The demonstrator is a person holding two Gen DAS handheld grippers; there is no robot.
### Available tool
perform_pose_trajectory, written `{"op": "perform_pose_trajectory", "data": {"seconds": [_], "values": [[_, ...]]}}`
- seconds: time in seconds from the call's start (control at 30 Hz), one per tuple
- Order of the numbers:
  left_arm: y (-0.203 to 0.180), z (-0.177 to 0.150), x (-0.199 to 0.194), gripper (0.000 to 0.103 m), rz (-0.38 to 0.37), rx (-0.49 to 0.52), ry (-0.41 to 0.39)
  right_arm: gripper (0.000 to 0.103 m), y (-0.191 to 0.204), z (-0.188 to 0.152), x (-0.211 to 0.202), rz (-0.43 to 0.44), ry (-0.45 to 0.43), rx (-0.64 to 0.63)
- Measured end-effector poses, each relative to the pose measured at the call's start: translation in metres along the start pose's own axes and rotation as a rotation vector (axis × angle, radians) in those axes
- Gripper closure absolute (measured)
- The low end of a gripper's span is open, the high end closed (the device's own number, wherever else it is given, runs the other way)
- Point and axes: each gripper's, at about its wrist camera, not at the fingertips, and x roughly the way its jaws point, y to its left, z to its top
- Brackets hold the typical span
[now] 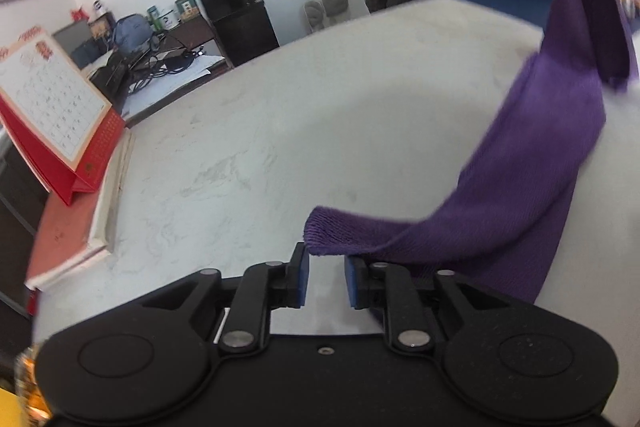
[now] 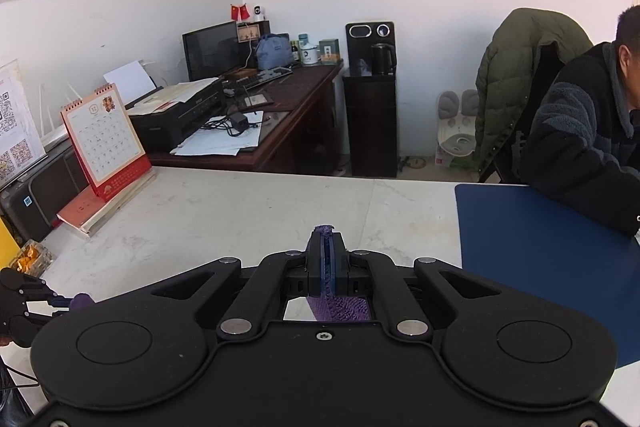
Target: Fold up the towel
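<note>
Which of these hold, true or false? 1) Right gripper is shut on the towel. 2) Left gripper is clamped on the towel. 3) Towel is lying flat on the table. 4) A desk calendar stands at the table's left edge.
1) True: the right gripper is shut on the purple towel.
2) False: the left gripper is open, a towel corner just beyond its fingertips.
3) False: it hangs in the air as a band above the white table.
4) True: the red desk calendar stands there.

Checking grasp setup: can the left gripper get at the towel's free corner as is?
Probably yes. The left gripper is open, and the purple towel corner hangs just ahead of its fingers, nothing between. The right gripper holds the other end.
</note>
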Motion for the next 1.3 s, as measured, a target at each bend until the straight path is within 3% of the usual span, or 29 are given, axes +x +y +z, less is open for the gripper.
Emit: {"op": "perform_pose_trajectory", "data": {"seconds": [0.17, 0.37, 0.57, 0.77, 0.83, 0.9, 0.97, 1.0, 1.2, 1.3], "values": [[0.001, 0.026, 0.025, 0.076, -0.062, -0.146, -0.001, 0.101, -0.003, -0.002, 0.003, -0.015, 0.004, 0.017], [-0.015, 0.042, 0.069, 0.077, -0.024, -0.140, 0.126, 0.101, -0.017, -0.014, 0.020, -0.030, 0.048, 0.062], [-0.015, 0.053, 0.072, 0.072, -0.149, -0.186, 0.172, 0.101, -0.031, -0.023, 0.030, -0.021, 0.068, 0.090], [-0.016, 0.057, 0.077, 0.055, -0.214, -0.156, 0.228, 0.101, -0.035, -0.026, 0.035, -0.007, 0.074, 0.094], [-0.019, 0.058, 0.077, 0.055, -0.218, -0.125, 0.235, 0.101, -0.036, -0.027, 0.037, -0.003, 0.077, 0.095], [-0.022, 0.060, 0.077, 0.066, -0.217, -0.092, 0.240, 0.101, -0.038, -0.028, 0.038, 0.002, 0.079, 0.096], [-0.021, 0.061, 0.078, 0.090, -0.227, -0.104, 0.256, 0.101, -0.039, -0.029, 0.040, 0.007, 0.081, 0.098], [-0.018, 0.061, 0.079, 0.095, -0.234, -0.124, 0.268, 0.101, -0.040, -0.030, 0.041, 0.009, 0.082, 0.098], [-0.029, 0.058, 0.072, 0.100, -0.179, -0.126, 0.266, 0.101, -0.044, -0.033, 0.046, 0.023, 0.089, 0.102], [-0.027, 0.057, 0.059, 0.100, -0.151, -0.205, 0.227, 0.101, -0.046, -0.035, 0.049, 0.030, 0.092, 0.104]]}}
